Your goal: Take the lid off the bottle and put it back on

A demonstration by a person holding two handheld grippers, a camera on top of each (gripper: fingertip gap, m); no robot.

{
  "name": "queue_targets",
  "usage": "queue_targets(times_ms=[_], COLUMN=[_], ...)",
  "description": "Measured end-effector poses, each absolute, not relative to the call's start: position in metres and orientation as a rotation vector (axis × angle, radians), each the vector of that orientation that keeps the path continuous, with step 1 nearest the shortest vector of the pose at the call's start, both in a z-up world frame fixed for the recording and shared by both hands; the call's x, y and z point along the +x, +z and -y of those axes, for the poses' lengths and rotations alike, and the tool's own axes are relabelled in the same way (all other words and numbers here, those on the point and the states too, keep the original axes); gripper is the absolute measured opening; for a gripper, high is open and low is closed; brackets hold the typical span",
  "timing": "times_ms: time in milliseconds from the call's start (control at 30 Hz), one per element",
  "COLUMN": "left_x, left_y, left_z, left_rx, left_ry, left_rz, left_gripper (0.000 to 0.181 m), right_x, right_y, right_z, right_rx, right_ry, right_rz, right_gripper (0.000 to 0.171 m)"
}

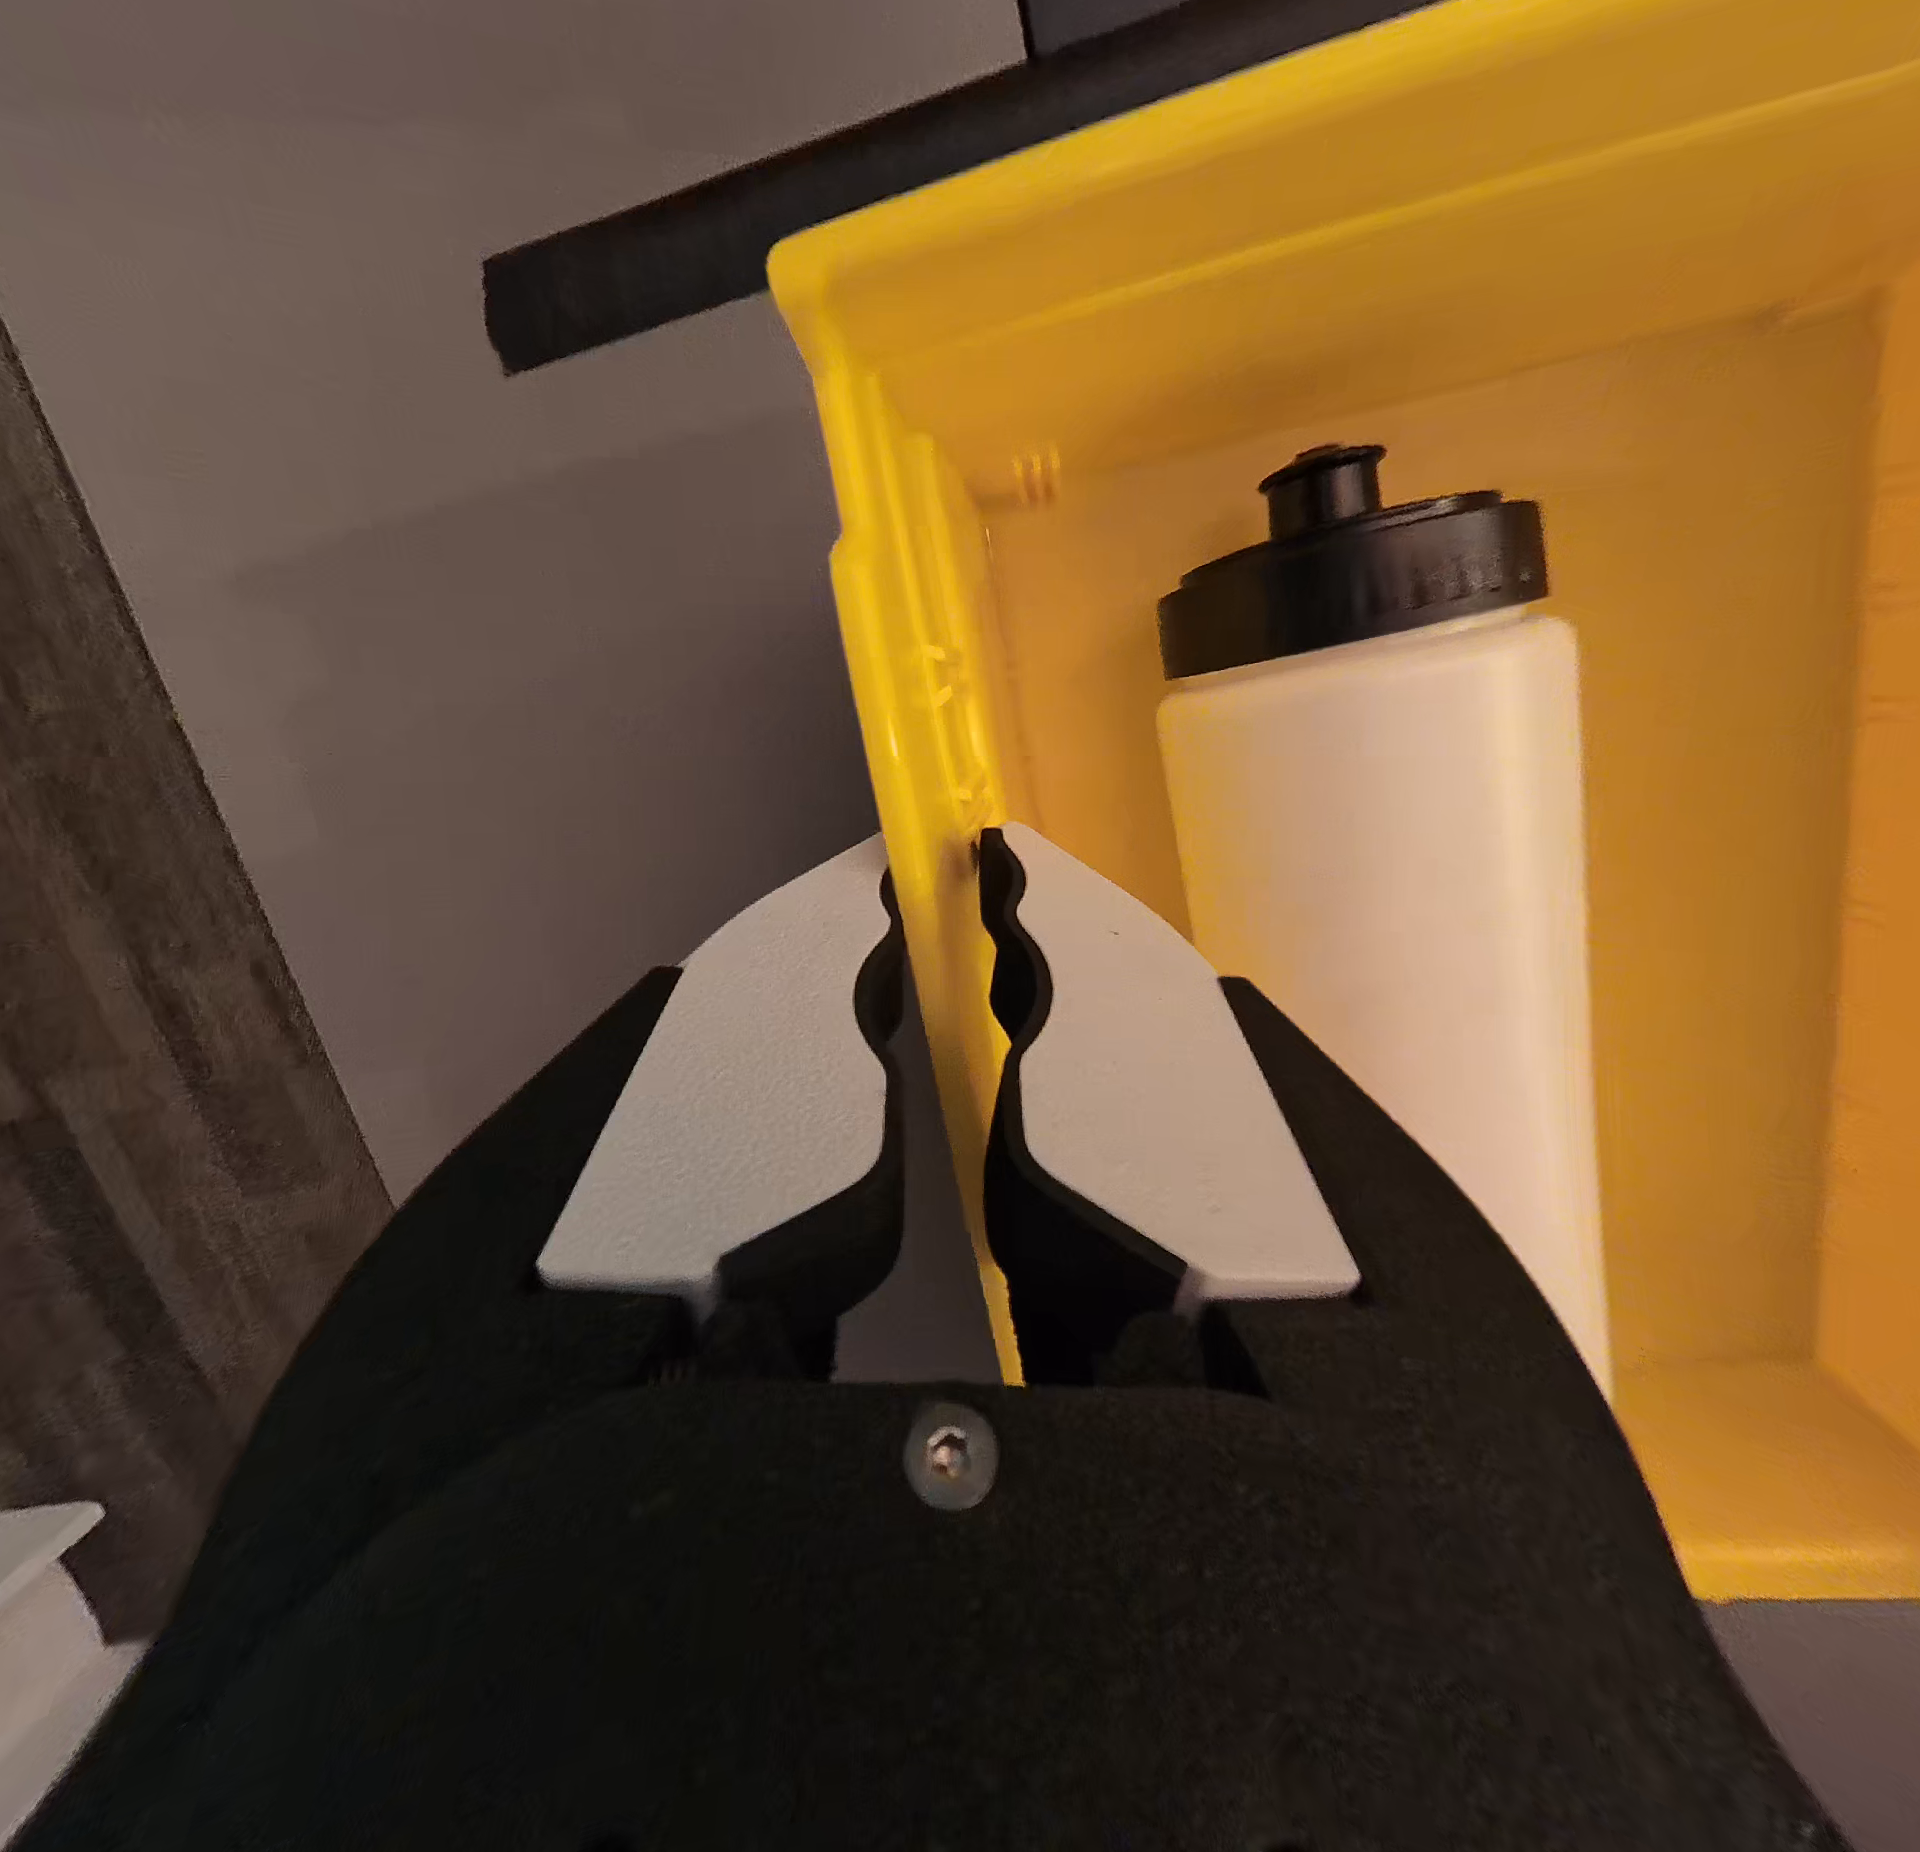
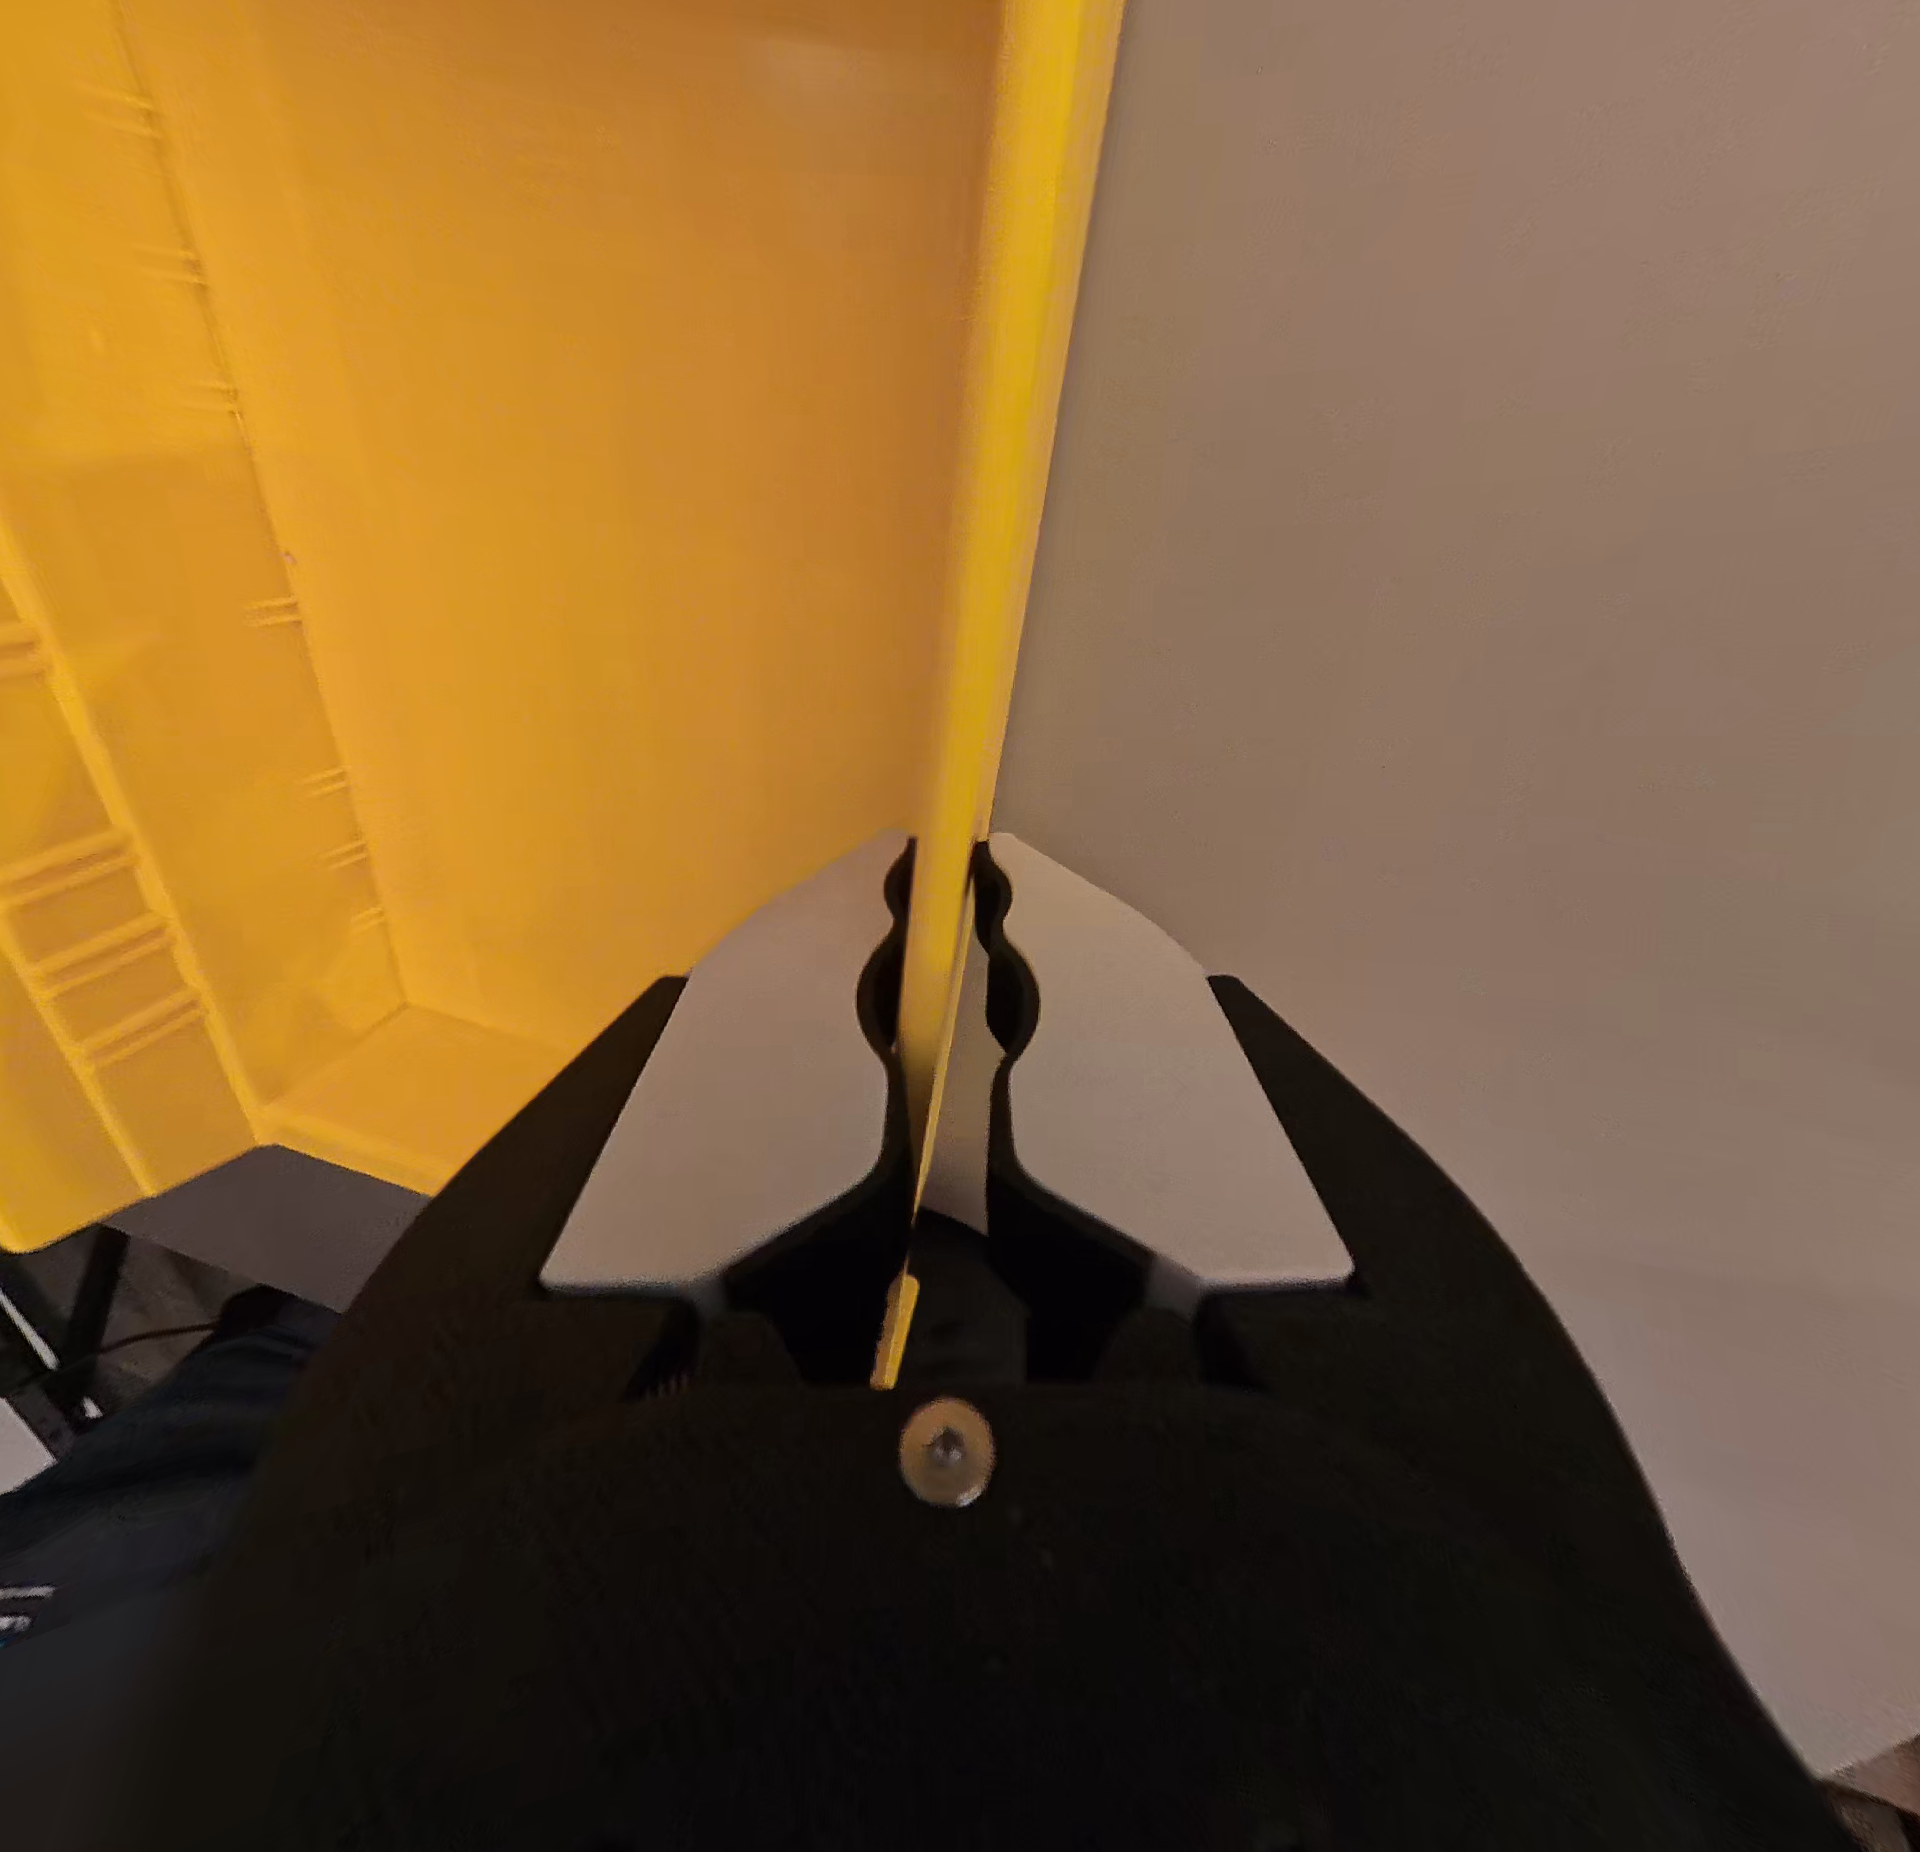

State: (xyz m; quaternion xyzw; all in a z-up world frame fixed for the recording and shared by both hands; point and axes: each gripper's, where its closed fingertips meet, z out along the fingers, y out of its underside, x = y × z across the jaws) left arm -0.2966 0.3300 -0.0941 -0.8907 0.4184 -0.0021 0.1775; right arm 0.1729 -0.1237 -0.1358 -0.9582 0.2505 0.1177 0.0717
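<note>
The bottle [image 1: 1382,950] lies inside a yellow bin [image 1: 1351,275], its white body along the bin's floor and its black lid [image 1: 1361,576] screwed on, spout pointing away from the camera. It rests close to the bin's left wall, well inside the rim, and nothing touches it.

The left claw [image 1: 940,846] is nearly closed on that left wall: one finger sits outside the bin, the other inside, and the thin yellow edge runs between them. The inner finger is just beside the bottle's body, apart from it. The bottle lies to the right of this claw and slightly ahead of its tips.

The right claw [image 2: 943,846] is likewise pinched on a wall of the bin [image 2: 520,452], the yellow edge standing up between its fingers, with the bin's ribbed interior to its left. The bottle does not show in the right wrist view.

Under the bin is a grey table [image 1: 468,607], with a dark strip [image 1: 727,275] across it beyond the bin.
</note>
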Motion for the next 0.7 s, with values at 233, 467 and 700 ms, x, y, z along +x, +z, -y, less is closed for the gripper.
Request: queue_targets(times_ms=[233,467,700], left_x=[-0.290,-0.267,-0.284], left_y=[-0.032,-0.063,-0.121], left_z=[-0.319,-0.251,-0.252], left_rx=[-2.341,-2.485,-2.649], left_ry=[-0.271,-0.356,0.106], left_rz=[-1.066,-1.259,-1.292], left_gripper=[0.062,0.075,0.085], right_x=[0.174,0.183,0.153], right_y=[-0.105,0.019,0.083], right_z=[0.116,0.078,0.074], right_rx=[-2.753,-2.172,-1.903], right_ry=[0.366,0.239,0.217], right_rz=[-0.608,-0.405,-0.246], right_gripper=[0.028,0.030,0.030])
